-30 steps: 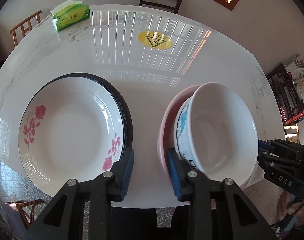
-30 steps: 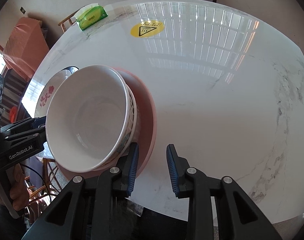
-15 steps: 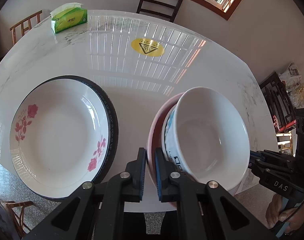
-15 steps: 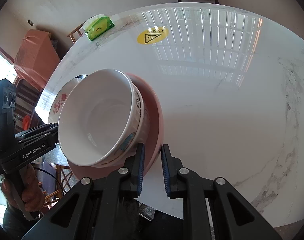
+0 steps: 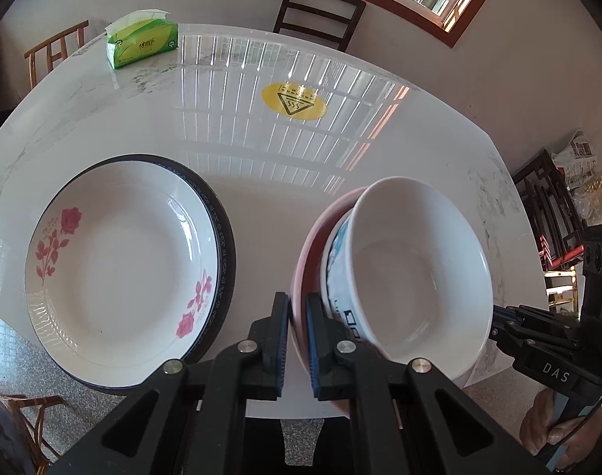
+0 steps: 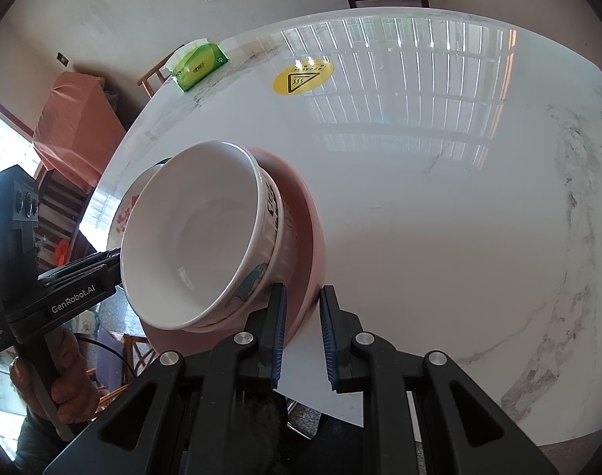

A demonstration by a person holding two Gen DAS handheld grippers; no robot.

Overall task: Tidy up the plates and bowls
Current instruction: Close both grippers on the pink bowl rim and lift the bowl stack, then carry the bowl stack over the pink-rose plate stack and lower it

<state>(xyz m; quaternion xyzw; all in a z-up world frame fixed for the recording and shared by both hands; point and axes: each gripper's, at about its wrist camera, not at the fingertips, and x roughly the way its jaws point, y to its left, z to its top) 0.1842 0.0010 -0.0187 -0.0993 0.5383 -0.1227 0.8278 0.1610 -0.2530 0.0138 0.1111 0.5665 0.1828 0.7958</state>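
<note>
A pink plate (image 5: 305, 261) carries two nested bowls, a plain white bowl (image 5: 415, 273) inside a blue-patterned one (image 5: 334, 261). My left gripper (image 5: 297, 330) is shut on the pink plate's near-left rim. My right gripper (image 6: 302, 328) is shut on the plate's rim (image 6: 312, 245) on the opposite side, and the stack (image 6: 194, 233) is tilted above the table. A white plate with red roses (image 5: 118, 261) lies on a dark-rimmed plate (image 5: 227, 245) to the left.
The white marble table (image 6: 439, 198) has a yellow hot-surface sticker (image 5: 293, 101) in its middle and a green tissue pack (image 5: 142, 44) at the far left. Dark chairs (image 5: 318, 12) stand behind the table, and its edge (image 6: 380, 423) runs close in front of the right gripper.
Both grippers closed on the pink plate's rim from opposite sides. The plate with its bowls has risen and tilted off the table.
</note>
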